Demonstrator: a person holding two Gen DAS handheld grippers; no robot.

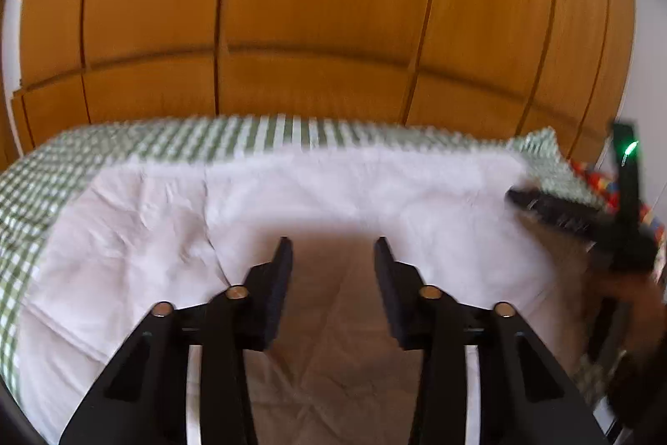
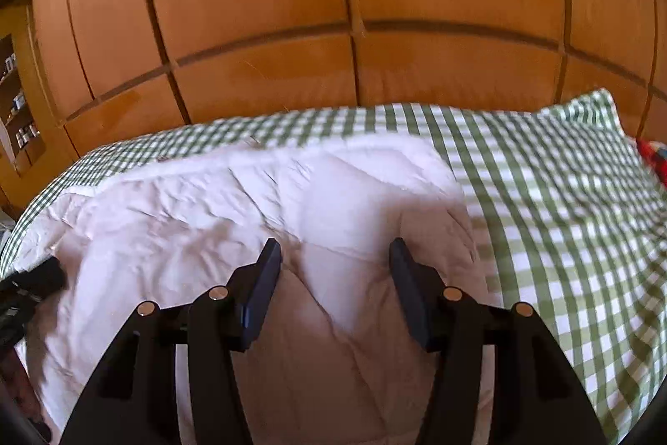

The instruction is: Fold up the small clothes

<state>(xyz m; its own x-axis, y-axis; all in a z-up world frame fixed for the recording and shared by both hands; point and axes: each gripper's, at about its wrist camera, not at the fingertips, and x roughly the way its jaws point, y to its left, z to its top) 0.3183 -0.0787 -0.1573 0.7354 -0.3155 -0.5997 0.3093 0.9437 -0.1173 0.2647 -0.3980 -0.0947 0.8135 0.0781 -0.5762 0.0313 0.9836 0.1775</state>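
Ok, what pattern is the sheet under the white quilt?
Green and white check on the sheet; clearest in the right wrist view.

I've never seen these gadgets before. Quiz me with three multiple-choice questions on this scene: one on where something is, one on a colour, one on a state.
1. Where does the white quilt lie?
A. On the checked sheet
B. On the floor
C. In a basket

2. What colour are the sheet's checks?
A. Blue
B. Green
C. Red

3. How is the left gripper?
A. Shut on cloth
B. Open and empty
C. Out of view

Answers: 1 A, the sheet borders the quilt; 2 B, green and white squares show; 3 B, its fingers stand apart with nothing between.
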